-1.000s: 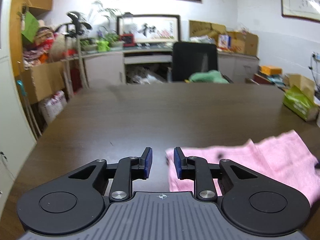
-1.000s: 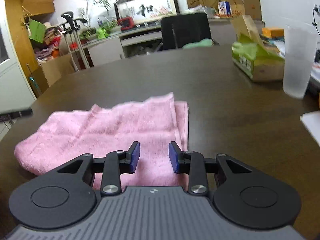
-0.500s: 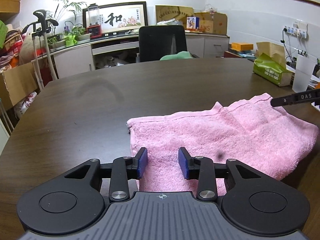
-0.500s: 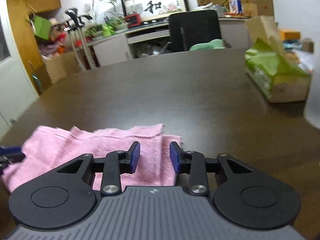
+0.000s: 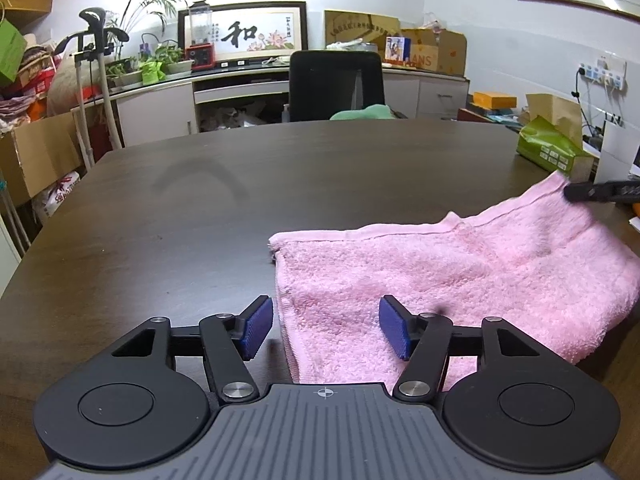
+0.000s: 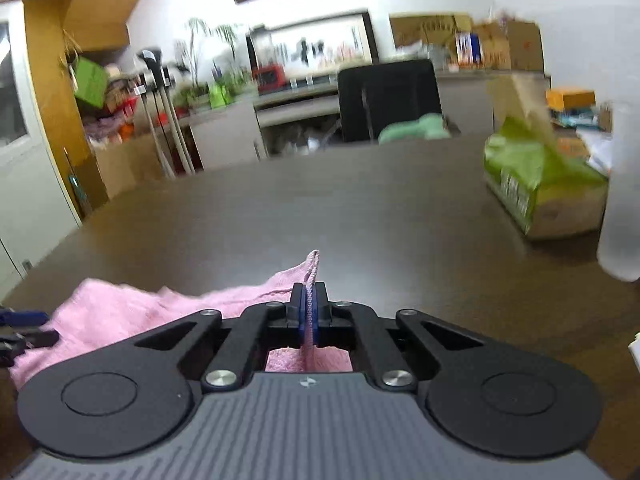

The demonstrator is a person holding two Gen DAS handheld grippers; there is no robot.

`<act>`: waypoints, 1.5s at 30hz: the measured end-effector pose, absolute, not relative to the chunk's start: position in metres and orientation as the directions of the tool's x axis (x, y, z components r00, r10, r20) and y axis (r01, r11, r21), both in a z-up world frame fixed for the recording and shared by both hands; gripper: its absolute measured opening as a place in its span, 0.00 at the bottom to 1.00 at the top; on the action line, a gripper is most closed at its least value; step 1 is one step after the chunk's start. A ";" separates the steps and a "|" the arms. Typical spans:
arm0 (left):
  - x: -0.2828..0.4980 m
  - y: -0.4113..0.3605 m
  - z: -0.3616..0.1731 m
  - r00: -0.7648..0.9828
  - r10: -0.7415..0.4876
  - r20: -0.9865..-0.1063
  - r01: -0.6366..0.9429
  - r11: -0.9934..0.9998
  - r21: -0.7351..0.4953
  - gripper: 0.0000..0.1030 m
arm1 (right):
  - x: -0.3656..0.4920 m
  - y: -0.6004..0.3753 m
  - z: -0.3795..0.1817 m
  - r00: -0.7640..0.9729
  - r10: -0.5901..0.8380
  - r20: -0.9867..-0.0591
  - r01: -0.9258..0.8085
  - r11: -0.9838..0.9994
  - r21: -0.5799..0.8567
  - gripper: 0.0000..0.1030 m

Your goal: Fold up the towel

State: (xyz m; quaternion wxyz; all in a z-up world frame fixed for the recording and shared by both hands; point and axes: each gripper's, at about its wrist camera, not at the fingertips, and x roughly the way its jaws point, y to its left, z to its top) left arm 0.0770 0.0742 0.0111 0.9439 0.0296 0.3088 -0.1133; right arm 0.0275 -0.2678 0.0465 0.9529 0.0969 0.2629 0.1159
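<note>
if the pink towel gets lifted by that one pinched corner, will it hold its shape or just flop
Probably flops: the pink towel already rumples where the right gripper, shut on its corner, raises it. Its thick terry looks grippy on the fingers, so slipping seems unlikely.

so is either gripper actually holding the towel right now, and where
The right gripper is shut on the pink towel, pinching its hemmed edge at a corner. The left gripper is open, holding nothing.

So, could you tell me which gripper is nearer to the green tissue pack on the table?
Right. The right gripper, shut on the pink towel's far corner, sits on the side of the green tissue pack; the left gripper stands open over the towel's opposite end.
</note>
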 end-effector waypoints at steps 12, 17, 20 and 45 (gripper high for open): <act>0.075 0.073 0.011 0.802 -0.172 -0.573 0.222 0.975 0.019 0.69 | 0.035 -0.271 0.037 0.831 0.158 -0.534 -0.058 0.978 0.200 0.03; 0.074 0.075 0.013 0.812 -0.163 -0.560 0.215 0.976 0.027 0.72 | 0.001 -0.265 0.062 0.921 0.183 -0.343 -0.122 0.974 0.192 0.03; 0.074 0.075 0.013 0.812 -0.166 -0.559 0.220 0.975 0.029 0.73 | 0.000 -0.267 0.062 0.925 0.155 -0.346 -0.092 0.977 0.192 0.03; 0.061 0.048 0.021 0.841 -0.270 -0.469 0.330 0.943 0.050 0.79 | 0.018 -0.249 0.044 0.918 0.135 -0.372 -0.093 0.987 0.128 0.06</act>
